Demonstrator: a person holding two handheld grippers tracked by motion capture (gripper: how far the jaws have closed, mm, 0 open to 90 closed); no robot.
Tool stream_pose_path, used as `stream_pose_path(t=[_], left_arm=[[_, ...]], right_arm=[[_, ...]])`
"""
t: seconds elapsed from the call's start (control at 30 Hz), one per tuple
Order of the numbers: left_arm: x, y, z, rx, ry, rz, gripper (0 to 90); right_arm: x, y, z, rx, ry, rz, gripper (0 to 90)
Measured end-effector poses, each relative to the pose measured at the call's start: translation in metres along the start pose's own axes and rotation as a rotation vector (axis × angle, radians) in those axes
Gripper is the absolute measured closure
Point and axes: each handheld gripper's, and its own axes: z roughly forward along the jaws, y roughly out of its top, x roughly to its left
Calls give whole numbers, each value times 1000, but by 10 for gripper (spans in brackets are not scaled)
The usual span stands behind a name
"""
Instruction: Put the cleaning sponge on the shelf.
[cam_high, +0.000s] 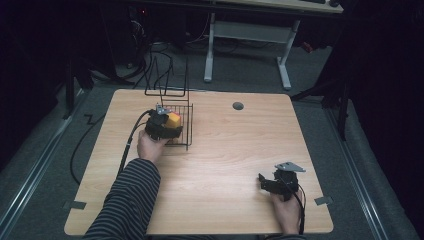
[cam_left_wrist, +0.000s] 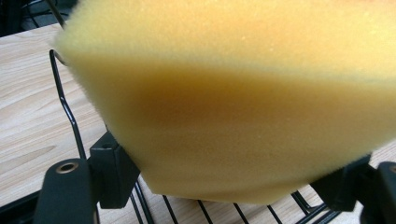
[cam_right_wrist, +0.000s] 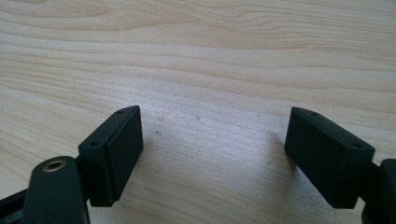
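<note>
Sponge held at wire basket
Left gripper (cam_high: 167, 125) jaws clamp the yellow sponge (cam_left_wrist: 224, 102) over the basket (cam_high: 184, 131); right gripper (cam_right_wrist: 212, 158) jaws stand open above the counter (cam_high: 225, 150).

one yellow sponge (cam_left_wrist: 233, 102), one wire rack (cam_high: 181, 125), two grippers, one table (cam_high: 225, 150)

Wooden table (cam_high: 220, 150), black wire rack (cam_high: 182, 127) on it

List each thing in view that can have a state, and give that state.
left gripper: jaws shut on the sponge, held over the wire rack
sponge: yellow, clamped between the jaws, above the rack's wires
wire rack: black, upright on the table, near its far left
right gripper: jaws open, nothing between them, low over bare wood
table: wooden
</note>
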Motion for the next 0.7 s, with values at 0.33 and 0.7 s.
stream_pose_path(t=[0.33,0.7], left_arm=[[3,0,1,1,-19,-16,217],[5,-1,3,6,-40,-35,133]], right_arm=[[0,0,0,1,0,2,195],[0,0,0,0,0,0,195]])
